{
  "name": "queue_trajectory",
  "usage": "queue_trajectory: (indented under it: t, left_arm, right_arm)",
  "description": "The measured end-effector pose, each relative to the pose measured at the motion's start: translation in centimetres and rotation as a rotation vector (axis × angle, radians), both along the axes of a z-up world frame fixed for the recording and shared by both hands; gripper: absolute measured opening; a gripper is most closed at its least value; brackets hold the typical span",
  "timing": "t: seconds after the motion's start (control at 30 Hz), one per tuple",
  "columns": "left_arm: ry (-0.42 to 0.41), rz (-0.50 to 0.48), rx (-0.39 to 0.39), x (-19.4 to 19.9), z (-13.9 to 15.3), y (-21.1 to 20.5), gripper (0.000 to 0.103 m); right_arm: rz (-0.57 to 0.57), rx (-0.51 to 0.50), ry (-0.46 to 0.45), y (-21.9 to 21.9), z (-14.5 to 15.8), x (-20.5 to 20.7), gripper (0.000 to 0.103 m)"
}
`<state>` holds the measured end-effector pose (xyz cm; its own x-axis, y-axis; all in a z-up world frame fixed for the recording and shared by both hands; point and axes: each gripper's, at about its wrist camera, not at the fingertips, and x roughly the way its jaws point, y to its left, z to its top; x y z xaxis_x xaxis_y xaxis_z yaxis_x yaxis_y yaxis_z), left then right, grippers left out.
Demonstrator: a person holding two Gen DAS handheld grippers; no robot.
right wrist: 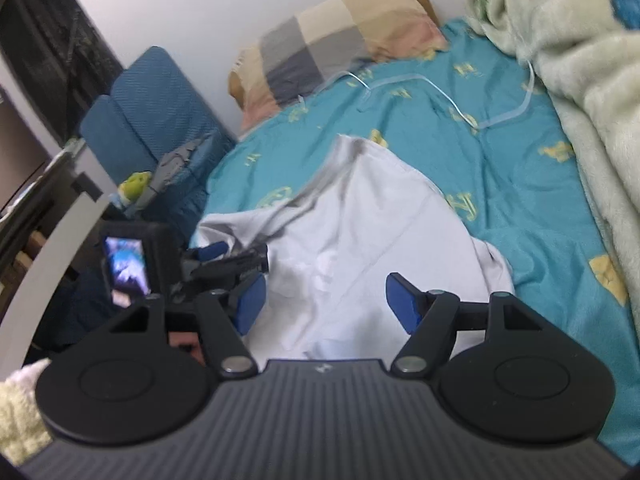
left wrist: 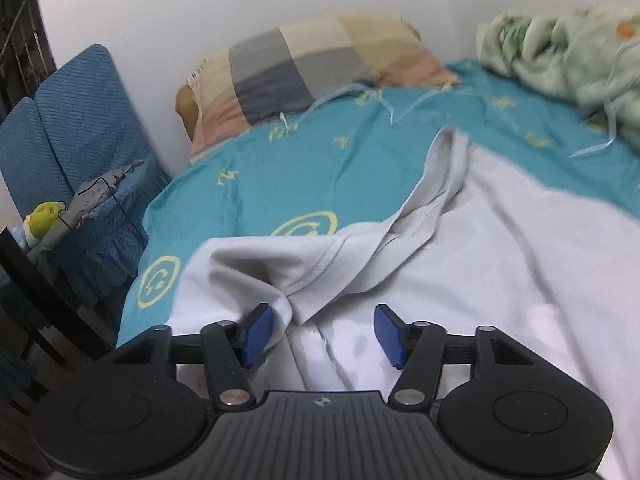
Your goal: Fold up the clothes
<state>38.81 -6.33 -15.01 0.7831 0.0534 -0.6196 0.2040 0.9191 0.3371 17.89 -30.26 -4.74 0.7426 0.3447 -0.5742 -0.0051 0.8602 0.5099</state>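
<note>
A pale grey garment [left wrist: 460, 264] lies rumpled across the lower centre and right of the left wrist view, on a bed covered by a teal sheet [left wrist: 280, 176] printed with yellow smiley faces. One strip of the cloth, perhaps a sleeve or hem, trails toward the upper centre. The left gripper [left wrist: 323, 334] hovers low over the near edge with its blue pads spread wide, holding nothing; a bunched fold sits just beside its left-hand pad. The right gripper [right wrist: 323, 306], seen at lower centre of its own view, is likewise spread and empty above the cloth.

The sensible course appears to be to pinch a single layer at two corners and draw the fabric flat before any fold, since the crumpled ridge could double up.

A checked pillow [left wrist: 312, 68] rests against the white wall at upper centre, a pale green blanket [left wrist: 568, 52] is heaped at upper right, and a blue chair [left wrist: 80, 128] stands at left.
</note>
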Motion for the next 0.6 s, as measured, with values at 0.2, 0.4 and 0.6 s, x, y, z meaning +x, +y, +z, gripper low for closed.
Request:
queue_trajectory:
  t: [0.2,0.4,0.6]
  left_arm:
    - [0.001,0.004,-0.077,3.4,1.4,1.4,0.006]
    - [-0.061,0.07,-0.217,8.3,7.7,4.2,0.0]
    - [0.02,0.151,-0.265,14.2,8.1,5.1,0.0]
  right_arm:
    - [-0.015,0.071,0.068,-0.5,-2.4,2.1,0.07]
    - [-0.026,0.104,0.036,-0.1,-1.5,1.2,0.07]
    - [0.007,0.041,0.055,1.1,-2.3,1.9,0.07]
